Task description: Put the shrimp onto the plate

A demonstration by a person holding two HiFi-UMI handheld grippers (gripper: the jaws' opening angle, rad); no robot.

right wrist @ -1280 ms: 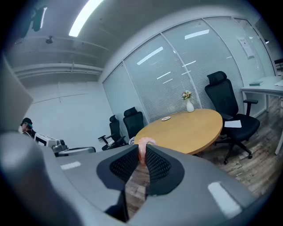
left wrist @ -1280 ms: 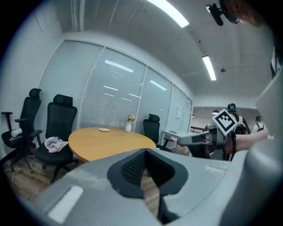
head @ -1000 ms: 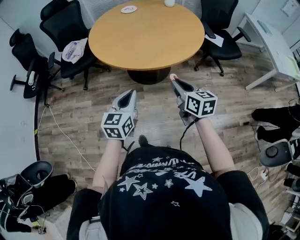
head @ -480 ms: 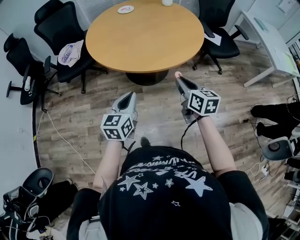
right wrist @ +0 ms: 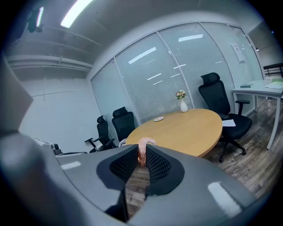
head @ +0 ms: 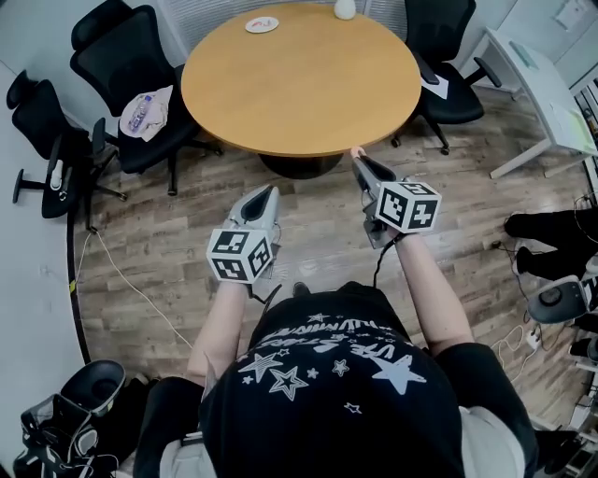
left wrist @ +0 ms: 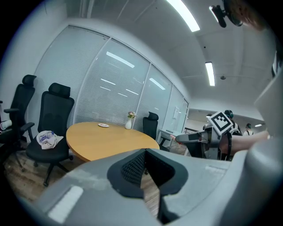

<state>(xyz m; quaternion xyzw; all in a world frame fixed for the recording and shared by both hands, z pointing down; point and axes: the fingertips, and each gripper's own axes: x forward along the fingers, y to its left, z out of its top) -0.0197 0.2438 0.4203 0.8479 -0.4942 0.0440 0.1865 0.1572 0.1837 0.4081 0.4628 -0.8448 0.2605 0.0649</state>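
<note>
Right gripper [head: 356,158] pinches shrimp [right wrist: 142,149]; left gripper [head: 271,191] closed, empty. I'd hold squeeze steady, carry across table [head: 299,84] to far plate [head: 262,24].

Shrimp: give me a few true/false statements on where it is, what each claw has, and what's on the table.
1. The right claw is shut on the shrimp. True.
2. The shrimp lies on the plate. False: it is in the right claw, at the near side of the table, and the plate sits at the far side.
3. The left claw holds a second shrimp. False: its jaws are together with nothing between them.
4. A white vase stands on the round table. True.
5. The plate and the vase touch. False: they stand well apart along the far edge.
</note>
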